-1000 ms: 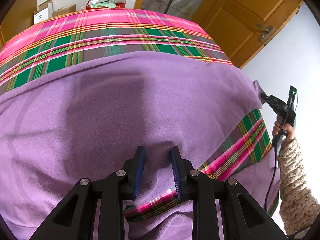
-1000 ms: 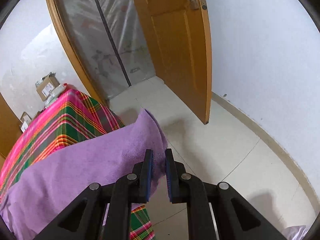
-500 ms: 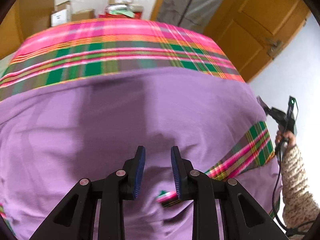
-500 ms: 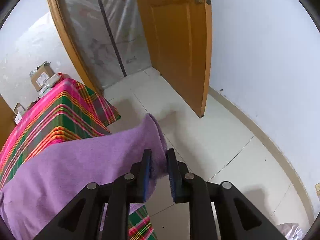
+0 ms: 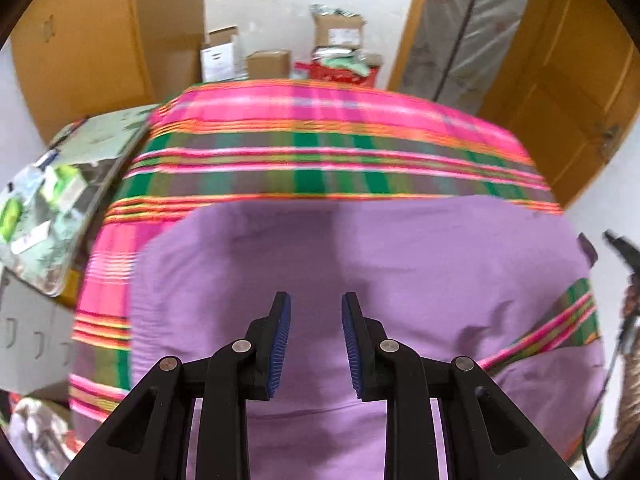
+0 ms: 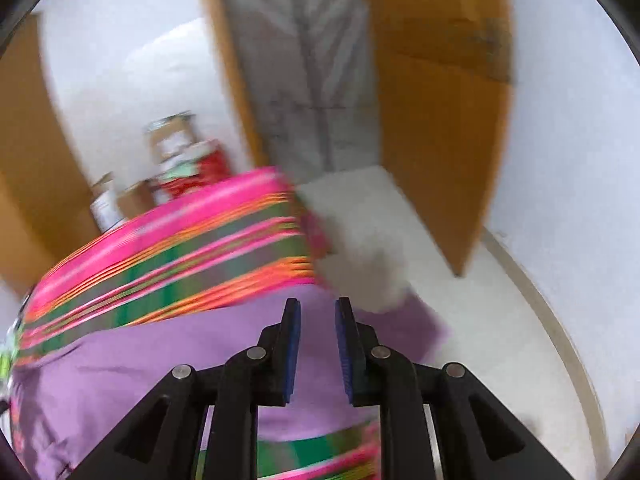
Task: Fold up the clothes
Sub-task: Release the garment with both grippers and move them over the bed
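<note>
Both claws have lifted off the purple cloth (image 5: 400, 264); right claw (image 6: 317, 350) just released its corner, left claw (image 5: 315, 344) hovers released, angled downward above the plaid-covered bench (image 5: 320, 140).

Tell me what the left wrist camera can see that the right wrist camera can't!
Only the left wrist view shows the leafy green packet beside the table, the grey drawers and a person's patterned sleeve. Only the right wrist view shows the pale floor and the edge of the open wooden door. Both show the purple cloth on the pink plaid tablecloth, cardboard boxes behind it, and open jaws gripping nothing.
</note>
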`<state>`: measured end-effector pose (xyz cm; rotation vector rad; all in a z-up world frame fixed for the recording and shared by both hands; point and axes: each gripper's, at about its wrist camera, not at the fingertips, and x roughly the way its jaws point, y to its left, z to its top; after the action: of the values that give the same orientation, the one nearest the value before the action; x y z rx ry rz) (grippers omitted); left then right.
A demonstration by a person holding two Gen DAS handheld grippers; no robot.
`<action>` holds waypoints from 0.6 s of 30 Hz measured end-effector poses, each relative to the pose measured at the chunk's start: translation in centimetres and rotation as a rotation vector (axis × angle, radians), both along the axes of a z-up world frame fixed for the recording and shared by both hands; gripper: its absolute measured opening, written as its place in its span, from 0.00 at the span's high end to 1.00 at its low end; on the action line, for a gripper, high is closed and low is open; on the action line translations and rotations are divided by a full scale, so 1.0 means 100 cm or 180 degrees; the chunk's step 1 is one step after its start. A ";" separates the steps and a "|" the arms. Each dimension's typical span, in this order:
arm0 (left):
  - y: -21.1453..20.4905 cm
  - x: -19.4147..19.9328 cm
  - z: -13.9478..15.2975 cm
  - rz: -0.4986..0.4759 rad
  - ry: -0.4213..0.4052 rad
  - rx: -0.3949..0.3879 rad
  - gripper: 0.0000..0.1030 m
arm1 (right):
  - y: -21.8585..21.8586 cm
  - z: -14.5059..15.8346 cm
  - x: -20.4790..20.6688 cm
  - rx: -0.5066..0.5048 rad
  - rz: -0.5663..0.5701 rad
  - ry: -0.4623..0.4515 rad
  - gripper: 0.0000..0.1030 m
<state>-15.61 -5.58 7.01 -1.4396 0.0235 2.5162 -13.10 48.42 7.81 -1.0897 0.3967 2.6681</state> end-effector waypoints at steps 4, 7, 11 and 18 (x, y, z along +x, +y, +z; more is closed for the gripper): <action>-0.033 -0.012 -0.017 0.0176 -0.0108 -0.0004 0.74 | -0.081 0.002 -0.018 0.0055 0.0738 -0.0053 0.81; -0.047 -0.023 -0.030 0.0274 -0.0170 0.0058 0.74 | -0.131 -0.012 -0.031 -0.0028 0.1194 -0.0161 0.81; -0.058 -0.037 -0.039 0.0267 -0.0184 0.0089 0.74 | -0.201 -0.035 -0.052 0.0003 0.1725 -0.0348 0.81; -0.078 -0.068 -0.052 0.0402 -0.0215 0.0167 0.74 | -0.285 -0.059 -0.074 0.0064 0.2327 -0.0571 0.81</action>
<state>-22.41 -13.37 1.78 -1.5494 -0.1489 2.5442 -20.54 19.90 1.87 -1.7137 -0.0942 3.1055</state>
